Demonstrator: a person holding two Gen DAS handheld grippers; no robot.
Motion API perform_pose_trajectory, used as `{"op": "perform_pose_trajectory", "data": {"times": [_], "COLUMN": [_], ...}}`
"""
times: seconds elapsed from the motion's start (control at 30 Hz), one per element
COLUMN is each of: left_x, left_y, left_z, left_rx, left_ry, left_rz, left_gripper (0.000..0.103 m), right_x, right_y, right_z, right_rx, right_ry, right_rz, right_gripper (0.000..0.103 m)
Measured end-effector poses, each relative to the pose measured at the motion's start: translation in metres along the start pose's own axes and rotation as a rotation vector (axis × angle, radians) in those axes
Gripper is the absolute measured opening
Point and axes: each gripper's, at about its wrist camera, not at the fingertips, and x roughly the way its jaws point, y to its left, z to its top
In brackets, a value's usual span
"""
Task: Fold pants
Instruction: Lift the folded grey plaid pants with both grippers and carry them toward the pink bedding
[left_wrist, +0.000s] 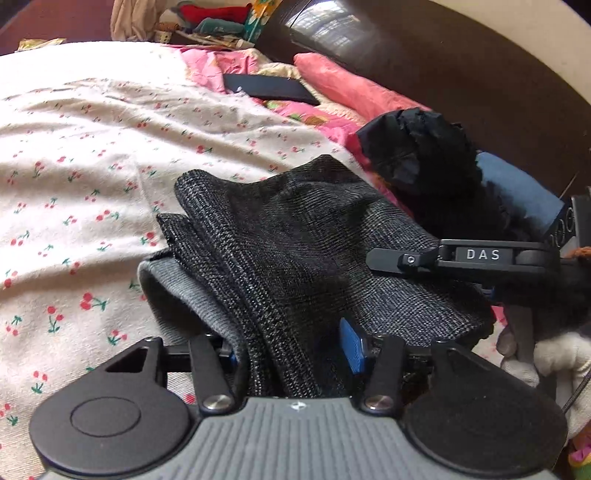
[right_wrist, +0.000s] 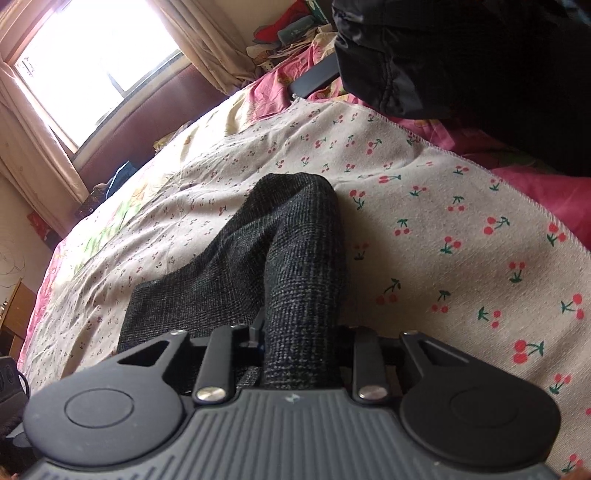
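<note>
The dark grey checked pants (left_wrist: 295, 236) lie bunched in thick folds on a cherry-print sheet (left_wrist: 92, 147), with a lighter grey lining showing at their left edge. My left gripper (left_wrist: 291, 350) is shut on the near end of the bundle, whose cloth fills the gap between its blue pads (left_wrist: 352, 347). At the right of the left wrist view, my right gripper (left_wrist: 388, 260) reaches in over the pants' right edge, with a gloved hand (left_wrist: 535, 354) behind it. In the right wrist view the pants (right_wrist: 295, 258) run forward from my right gripper (right_wrist: 301, 339), which is shut on a narrow fold of them.
A crumpled black garment (left_wrist: 417, 155) and a blue cloth (left_wrist: 517, 192) lie just right of the pants. Behind them are a pink pillow (left_wrist: 343, 81), a flat black object (left_wrist: 269, 88) and a dark headboard (left_wrist: 443, 55). A bright window (right_wrist: 92, 55) stands beyond the bed.
</note>
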Motion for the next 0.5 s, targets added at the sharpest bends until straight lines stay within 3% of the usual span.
{"op": "perform_pose_trajectory", "data": {"times": [0.03, 0.13, 0.23, 0.3, 0.4, 0.43, 0.5], "left_x": [-0.005, -0.01, 0.005, 0.022, 0.035, 0.028, 0.007], "left_y": [-0.005, -0.02, -0.03, -0.037, -0.03, -0.027, -0.024], "left_z": [0.005, 0.018, 0.025, 0.017, -0.002, -0.007, -0.011], "left_rx": [-0.002, 0.008, 0.001, 0.06, 0.095, 0.096, 0.133], "left_ry": [-0.016, -0.062, -0.035, 0.003, 0.067, 0.051, 0.017], "left_rz": [-0.031, -0.087, -0.126, -0.08, -0.018, -0.024, -0.01], "left_gripper": [0.053, 0.052, 0.052, 0.052, 0.054, 0.057, 0.057], "right_x": [-0.006, -0.032, -0.046, -0.042, -0.027, -0.027, -0.044], "right_y": [0.003, 0.004, -0.008, -0.02, -0.037, -0.043, -0.05], "right_z": [0.005, 0.026, 0.046, 0.049, 0.038, 0.031, 0.019], "right_rx": [-0.021, -0.052, -0.06, -0.032, -0.033, -0.019, 0.033], "right_ry": [-0.006, -0.061, -0.055, -0.028, -0.002, -0.018, -0.117], "right_rz": [-0.001, 0.004, -0.027, -0.096, -0.287, -0.307, -0.263], "right_gripper": [0.025, 0.025, 0.026, 0.029, 0.049, 0.052, 0.051]}}
